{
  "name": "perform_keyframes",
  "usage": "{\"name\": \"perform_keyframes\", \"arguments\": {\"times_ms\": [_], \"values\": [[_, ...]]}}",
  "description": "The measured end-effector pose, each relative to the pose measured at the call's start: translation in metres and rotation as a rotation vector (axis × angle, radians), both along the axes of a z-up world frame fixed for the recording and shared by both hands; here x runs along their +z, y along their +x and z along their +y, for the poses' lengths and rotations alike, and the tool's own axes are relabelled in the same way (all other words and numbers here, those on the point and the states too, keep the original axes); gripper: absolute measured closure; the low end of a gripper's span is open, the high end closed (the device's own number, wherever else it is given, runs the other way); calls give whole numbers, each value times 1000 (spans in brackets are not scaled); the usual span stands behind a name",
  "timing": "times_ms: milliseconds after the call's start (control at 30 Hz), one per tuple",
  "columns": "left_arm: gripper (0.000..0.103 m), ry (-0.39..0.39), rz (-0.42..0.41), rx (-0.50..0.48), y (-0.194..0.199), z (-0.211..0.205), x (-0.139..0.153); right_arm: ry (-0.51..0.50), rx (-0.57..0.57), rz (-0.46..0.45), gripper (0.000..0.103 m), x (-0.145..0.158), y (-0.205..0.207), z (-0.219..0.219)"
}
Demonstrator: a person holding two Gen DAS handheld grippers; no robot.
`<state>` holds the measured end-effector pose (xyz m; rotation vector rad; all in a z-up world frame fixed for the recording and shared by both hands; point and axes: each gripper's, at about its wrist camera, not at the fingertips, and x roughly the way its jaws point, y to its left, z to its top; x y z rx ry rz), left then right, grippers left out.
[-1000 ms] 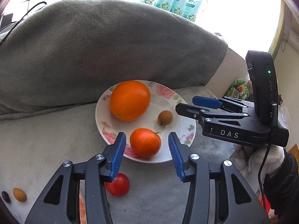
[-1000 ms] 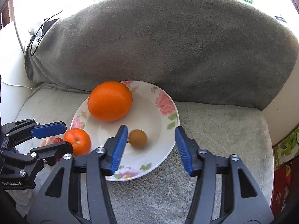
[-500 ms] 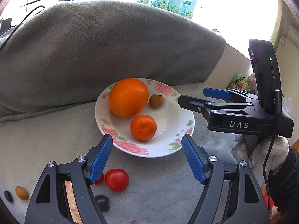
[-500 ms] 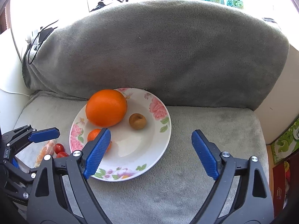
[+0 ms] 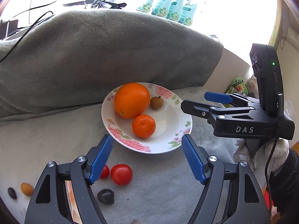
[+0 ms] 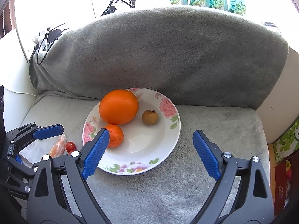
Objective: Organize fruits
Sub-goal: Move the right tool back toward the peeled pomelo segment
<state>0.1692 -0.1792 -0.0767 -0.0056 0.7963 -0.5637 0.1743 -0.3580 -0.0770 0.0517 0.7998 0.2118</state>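
Resting in the white floral-rimmed plate (image 5: 184,128) are a large orange (image 5: 131,99), a small orange mandarin (image 5: 143,126) and a brown longan (image 5: 156,102). A red tomato (image 5: 121,174) and a dark, possibly plum-like fruit (image 5: 105,196) lie on the grey cushion (image 5: 168,186). Both left gripper (image 5: 147,158) and right gripper (image 6: 149,153) gape wide, empty.

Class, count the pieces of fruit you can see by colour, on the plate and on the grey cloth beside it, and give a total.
Orange: 4, large orange, mandarin, small oval fruit, peeled segments
Red: 2, tomato, cherry tomato
Brown: 1, longan
Dark: 2
Total: 9
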Motion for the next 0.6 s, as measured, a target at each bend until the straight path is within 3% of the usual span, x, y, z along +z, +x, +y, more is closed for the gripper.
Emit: {"name": "perform_keyframes", "arguments": {"times_ms": [600], "values": [[27, -15, -31, 43, -31, 42, 10, 45, 61, -4, 10, 16, -15, 34]]}}
